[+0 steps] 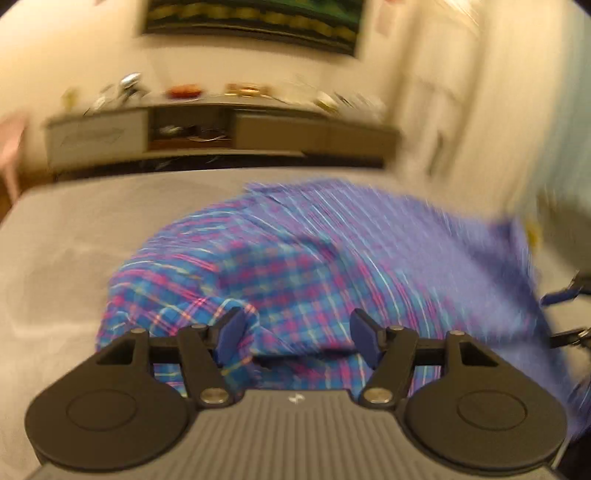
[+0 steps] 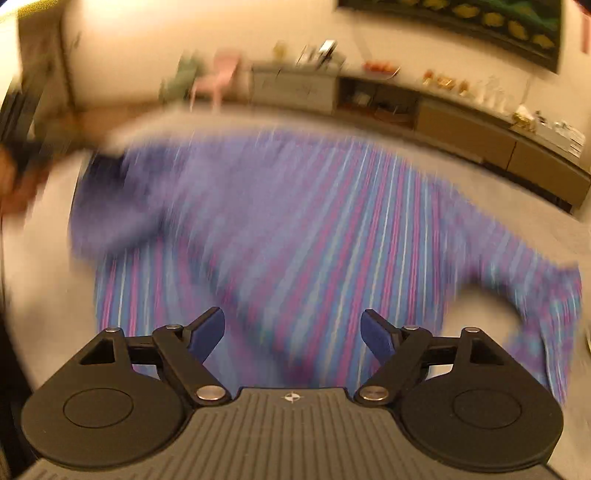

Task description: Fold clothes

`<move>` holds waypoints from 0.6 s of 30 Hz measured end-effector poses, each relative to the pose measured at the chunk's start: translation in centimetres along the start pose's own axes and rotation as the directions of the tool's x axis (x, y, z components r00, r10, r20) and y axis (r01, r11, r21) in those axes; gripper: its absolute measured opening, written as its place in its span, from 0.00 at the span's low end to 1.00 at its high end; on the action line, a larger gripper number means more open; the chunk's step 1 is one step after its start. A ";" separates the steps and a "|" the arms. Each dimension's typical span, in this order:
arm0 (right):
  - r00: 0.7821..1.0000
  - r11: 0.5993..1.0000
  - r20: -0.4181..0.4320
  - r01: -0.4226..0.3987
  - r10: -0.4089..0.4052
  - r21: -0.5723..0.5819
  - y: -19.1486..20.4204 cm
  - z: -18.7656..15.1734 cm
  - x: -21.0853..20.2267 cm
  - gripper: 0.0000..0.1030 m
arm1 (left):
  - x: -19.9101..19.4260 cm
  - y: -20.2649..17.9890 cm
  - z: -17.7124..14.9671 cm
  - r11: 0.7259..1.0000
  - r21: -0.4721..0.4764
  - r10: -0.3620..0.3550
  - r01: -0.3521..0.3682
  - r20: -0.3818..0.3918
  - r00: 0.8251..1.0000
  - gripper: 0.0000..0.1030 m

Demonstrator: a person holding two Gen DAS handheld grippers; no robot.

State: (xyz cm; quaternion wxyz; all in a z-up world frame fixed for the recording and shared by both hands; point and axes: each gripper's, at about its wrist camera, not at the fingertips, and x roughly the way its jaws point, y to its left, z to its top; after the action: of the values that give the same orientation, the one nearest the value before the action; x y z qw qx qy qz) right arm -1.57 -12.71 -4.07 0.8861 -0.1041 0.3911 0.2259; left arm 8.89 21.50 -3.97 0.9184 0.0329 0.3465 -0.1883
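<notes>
A blue, pink and purple plaid shirt [image 1: 295,258] lies rumpled on a grey table [image 1: 74,236]. My left gripper [image 1: 297,338] is open just above the shirt's near edge, with nothing between its blue pads. In the right wrist view the same shirt [image 2: 295,229] is spread wide and blurred by motion, a sleeve trailing to the right. My right gripper [image 2: 293,334] is open above the shirt's near hem and holds nothing. The right gripper's fingertips [image 1: 561,293] show at the right edge of the left wrist view, beside the shirt.
A long low sideboard [image 1: 221,129] with clutter on top stands against the far wall, past the table's far edge. A pink chair [image 2: 218,77] stands by the wall. A dark framed picture [image 1: 255,22] hangs above. A hand [image 2: 18,184] shows at the far left.
</notes>
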 end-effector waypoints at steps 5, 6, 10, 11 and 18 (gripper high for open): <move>0.946 0.953 -0.122 0.296 -0.301 -0.059 -4.2 -4.1 2.2 0.42 | 2.1 1.2 -1.7 0.976 0.080 0.212 -0.205 -0.104 0.972 0.47; 0.914 0.923 -0.124 0.383 -0.386 -0.043 -6.0 -4.1 2.4 0.41 | 2.2 2.7 -1.8 0.962 0.040 0.273 -0.270 -0.120 0.955 0.47; 0.865 0.862 -0.052 0.490 -0.499 -0.129 -3.8 -2.1 3.1 0.43 | -0.4 7.4 -2.2 0.883 -0.152 0.430 -0.444 -0.115 0.895 0.46; 0.894 0.887 -0.031 0.438 -0.447 -0.149 -1.9 -1.6 3.3 0.46 | -1.3 7.5 -2.3 0.882 -0.167 0.428 -0.440 -0.102 0.898 0.48; 0.997 0.949 0.074 0.051 -0.029 -0.312 11.4 2.2 5.0 0.75 | -3.4 1.2 -3.9 0.980 0.122 0.167 -0.159 -0.057 0.984 0.56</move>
State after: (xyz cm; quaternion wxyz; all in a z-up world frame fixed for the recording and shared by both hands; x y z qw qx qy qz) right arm -2.65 -0.31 -6.37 0.8756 -0.2437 0.3175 0.2706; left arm 4.58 24.46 -4.76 0.9150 0.1211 0.3618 -0.1311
